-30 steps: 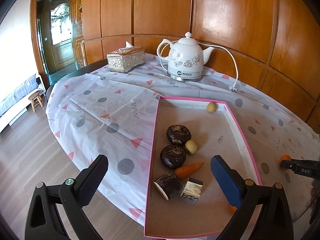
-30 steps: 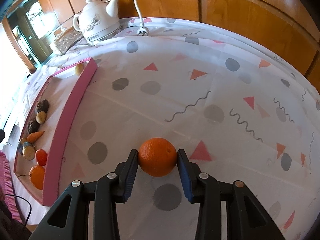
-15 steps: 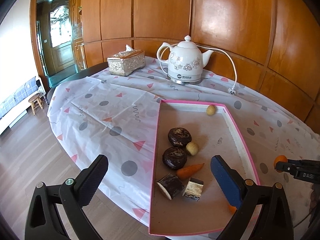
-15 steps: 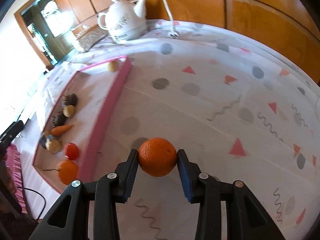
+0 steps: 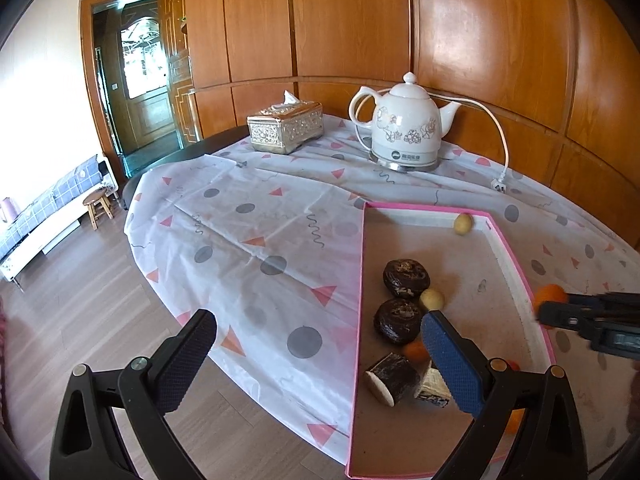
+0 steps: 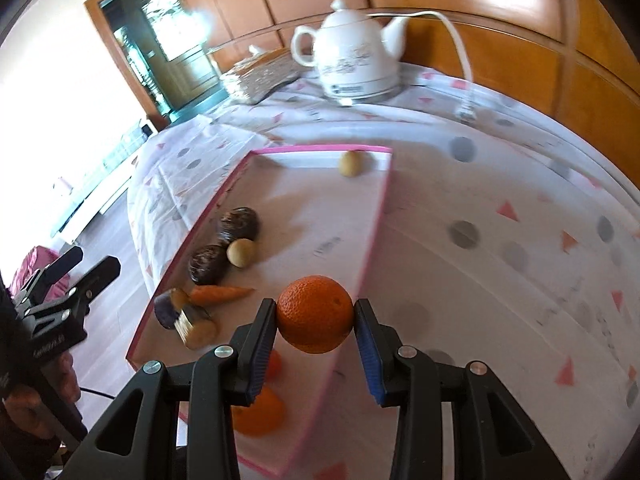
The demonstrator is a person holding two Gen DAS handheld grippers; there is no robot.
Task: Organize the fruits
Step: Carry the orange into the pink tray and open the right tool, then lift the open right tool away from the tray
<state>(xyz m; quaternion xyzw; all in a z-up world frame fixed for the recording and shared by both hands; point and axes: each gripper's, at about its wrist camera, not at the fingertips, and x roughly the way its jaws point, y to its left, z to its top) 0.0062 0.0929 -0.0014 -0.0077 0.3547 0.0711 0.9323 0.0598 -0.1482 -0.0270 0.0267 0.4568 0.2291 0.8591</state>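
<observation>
Gripping a round, dimpled orange point(image 6: 315, 314), right claw point(image 6: 316, 340) perhaps overhangs tray point(image 6: 376, 220); left claw point(image 5: 316, 356) spread.

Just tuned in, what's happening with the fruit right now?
The right gripper is clamped on an orange, held above the right edge of the pink tray. The tray already holds a carrot, dark round fruits and another orange. The left gripper is open and empty, near the tray's left side.

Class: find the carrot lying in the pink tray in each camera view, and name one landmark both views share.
Left wrist: carrot low right of centre, mostly hidden behind the blue finger pad.
Right wrist: carrot left of centre, beside the held orange.
Shared landmark: white kettle.
</observation>
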